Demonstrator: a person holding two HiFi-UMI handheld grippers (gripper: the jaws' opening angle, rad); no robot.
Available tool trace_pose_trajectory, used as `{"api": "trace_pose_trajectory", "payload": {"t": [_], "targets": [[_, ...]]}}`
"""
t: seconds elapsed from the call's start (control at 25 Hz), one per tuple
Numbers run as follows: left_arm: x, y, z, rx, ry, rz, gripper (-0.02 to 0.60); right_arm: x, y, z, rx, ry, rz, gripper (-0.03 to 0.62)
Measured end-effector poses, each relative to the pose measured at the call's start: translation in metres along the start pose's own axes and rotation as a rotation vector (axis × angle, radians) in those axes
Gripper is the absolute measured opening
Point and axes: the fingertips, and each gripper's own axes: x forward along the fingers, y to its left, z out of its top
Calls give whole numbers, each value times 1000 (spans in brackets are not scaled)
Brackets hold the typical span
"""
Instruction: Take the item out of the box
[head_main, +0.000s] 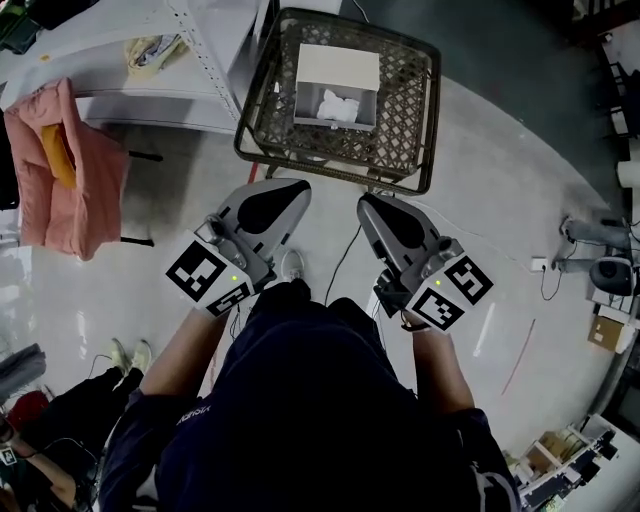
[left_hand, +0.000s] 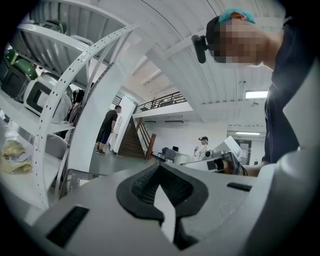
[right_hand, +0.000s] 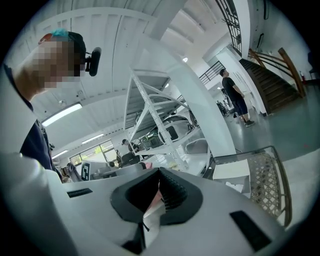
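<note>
A white cardboard box (head_main: 337, 70) stands open inside a dark wire basket (head_main: 428, 130) on the floor ahead of me. A crumpled white item (head_main: 338, 105) lies in the box. Both grippers are held close to my body, short of the basket and pointing towards it. My left gripper (head_main: 291, 189) is shut with nothing between its pads. Level with it to the right, my right gripper (head_main: 369, 202) looks shut and empty too. The right gripper view shows its closed tip (right_hand: 160, 173), with the basket (right_hand: 265, 182) and the box (right_hand: 231, 171) beyond. The left gripper view shows its closed tip (left_hand: 160, 166) only.
A grey metal shelf rack (head_main: 150, 60) stands left of the basket. A pink cloth (head_main: 70, 170) hangs over something at far left. Cables and small devices (head_main: 595, 255) lie on the floor at right. Another person's shoes (head_main: 130, 355) show at lower left; people stand far off.
</note>
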Motion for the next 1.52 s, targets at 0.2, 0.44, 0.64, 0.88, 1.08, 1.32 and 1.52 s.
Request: {"api": "trace_pose_trajectory", "payload": {"t": [0.2,0.44,0.64,0.88,1.08,1.32,1.52], "targets": [[11,24,3,-10,22,-6,6,19,-14,11,11,4,-13,25],[29,48,2,-32,41,-6,6,34,-34,21,25,8,-26,25],[56,72,-7,-25,70,10,6,44,-65,30,34,13,-27,25],[99,104,-23,-21,113,43,6,60,-118,32,52,45,-10,25],[132,118,-28,-20,122,97,6,67,-148,31,71,95,20,25],[172,141,-48,-15,181,119,6,83,-196,30,105,140,39,25],[193,160,-68,11,237,124,7,93,-226,21,135,175,28,25]]}}
